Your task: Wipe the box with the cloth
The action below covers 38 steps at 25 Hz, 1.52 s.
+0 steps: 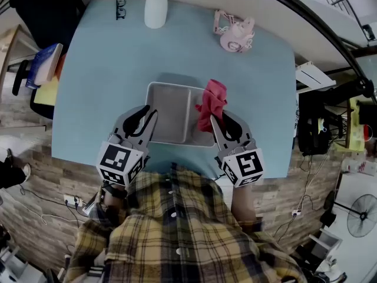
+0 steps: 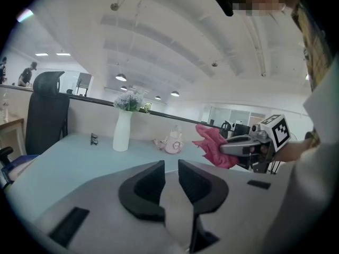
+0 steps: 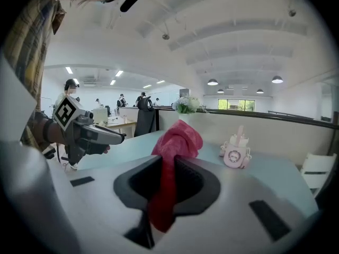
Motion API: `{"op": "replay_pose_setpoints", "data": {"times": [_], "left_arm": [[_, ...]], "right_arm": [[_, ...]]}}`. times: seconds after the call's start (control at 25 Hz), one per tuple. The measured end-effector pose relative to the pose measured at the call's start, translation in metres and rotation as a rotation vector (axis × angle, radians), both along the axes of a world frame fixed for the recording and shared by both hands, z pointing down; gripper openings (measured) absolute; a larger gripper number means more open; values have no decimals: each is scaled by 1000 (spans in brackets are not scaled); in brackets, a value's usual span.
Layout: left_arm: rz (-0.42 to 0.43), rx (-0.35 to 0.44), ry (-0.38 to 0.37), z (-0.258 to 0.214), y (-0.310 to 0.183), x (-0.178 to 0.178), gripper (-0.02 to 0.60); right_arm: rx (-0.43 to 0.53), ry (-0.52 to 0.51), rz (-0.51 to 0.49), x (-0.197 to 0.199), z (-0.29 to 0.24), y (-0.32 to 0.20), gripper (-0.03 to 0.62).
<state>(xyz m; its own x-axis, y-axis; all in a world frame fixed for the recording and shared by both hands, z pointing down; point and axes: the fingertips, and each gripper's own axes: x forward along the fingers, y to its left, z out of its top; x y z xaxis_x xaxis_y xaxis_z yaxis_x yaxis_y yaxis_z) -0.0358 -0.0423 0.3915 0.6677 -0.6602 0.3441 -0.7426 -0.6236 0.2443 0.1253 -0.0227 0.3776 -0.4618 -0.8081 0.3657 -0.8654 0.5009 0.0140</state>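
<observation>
A shallow grey box [image 1: 168, 117] lies on the light blue table [image 1: 100, 69], close to its near edge. My right gripper [image 1: 217, 121] hangs over the box's right end, shut on a red cloth [image 1: 212, 102]. In the right gripper view the cloth [image 3: 177, 139] bunches above the jaws and hangs down between them [image 3: 168, 160]. My left gripper [image 1: 147, 112] is over the box's left edge. Its jaws [image 2: 170, 165] stand a narrow gap apart with nothing between them. The left gripper view shows the right gripper [image 2: 233, 148] with the cloth [image 2: 212, 144]; the box is out of both gripper views.
At the table's far edge stand a white vase with flowers [image 1: 155, 7] and a pink cup-like thing [image 1: 234, 33], with glasses [image 1: 120, 9] beside the vase. A chair with books [image 1: 44, 63] is off the table's left side. My plaid shirt fills the bottom of the head view.
</observation>
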Motion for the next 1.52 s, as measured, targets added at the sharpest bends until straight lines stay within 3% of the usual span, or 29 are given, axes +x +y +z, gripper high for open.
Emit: {"op": "replay_pose_setpoints", "data": {"times": [0.44,1.52], "left_arm": [[43,-9,7,2,10,4,-7],[56,-4,13,-1,17,4,-9]], "right_arm": [[-14,-51,29,3,2,8,66],[-14,-120,129,20,4,19,65]]}}
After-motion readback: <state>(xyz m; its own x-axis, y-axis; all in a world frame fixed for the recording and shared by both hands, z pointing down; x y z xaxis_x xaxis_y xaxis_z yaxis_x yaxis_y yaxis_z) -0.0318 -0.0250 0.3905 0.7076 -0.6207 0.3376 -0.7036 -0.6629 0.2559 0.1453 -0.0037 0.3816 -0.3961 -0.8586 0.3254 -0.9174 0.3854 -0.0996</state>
